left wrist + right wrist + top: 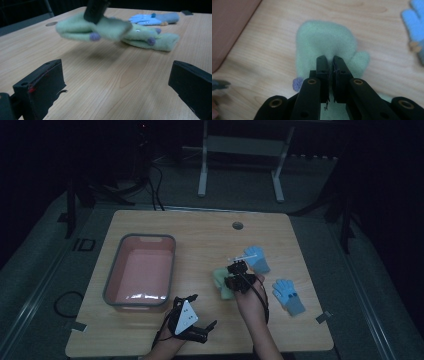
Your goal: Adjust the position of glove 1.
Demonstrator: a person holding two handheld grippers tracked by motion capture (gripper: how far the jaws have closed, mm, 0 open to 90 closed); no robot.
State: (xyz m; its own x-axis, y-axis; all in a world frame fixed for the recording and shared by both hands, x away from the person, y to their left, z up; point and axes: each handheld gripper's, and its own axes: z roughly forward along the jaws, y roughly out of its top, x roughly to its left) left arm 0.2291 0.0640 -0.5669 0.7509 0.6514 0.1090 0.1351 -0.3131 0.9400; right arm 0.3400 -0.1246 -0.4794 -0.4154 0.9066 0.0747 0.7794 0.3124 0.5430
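Observation:
My right gripper (233,280) (330,60) is shut on a pale green fleece glove (221,281) (324,40) with small purple dots, near the middle of the table. In the left gripper view this glove (82,30) hangs clear of the wood with a shadow under it, pinched by the right gripper (96,11). A second green glove (152,40) lies flat just behind it. My left gripper (204,310) (117,72) rests near the front edge, its jaws open wide with nothing between them.
A pink bin with a grey rim (112,270) (229,27) stands at the left of the table, nothing visible inside. Two blue gloves (257,258) (289,296) lie to the right of the green ones. A round grommet (237,225) sits near the far edge.

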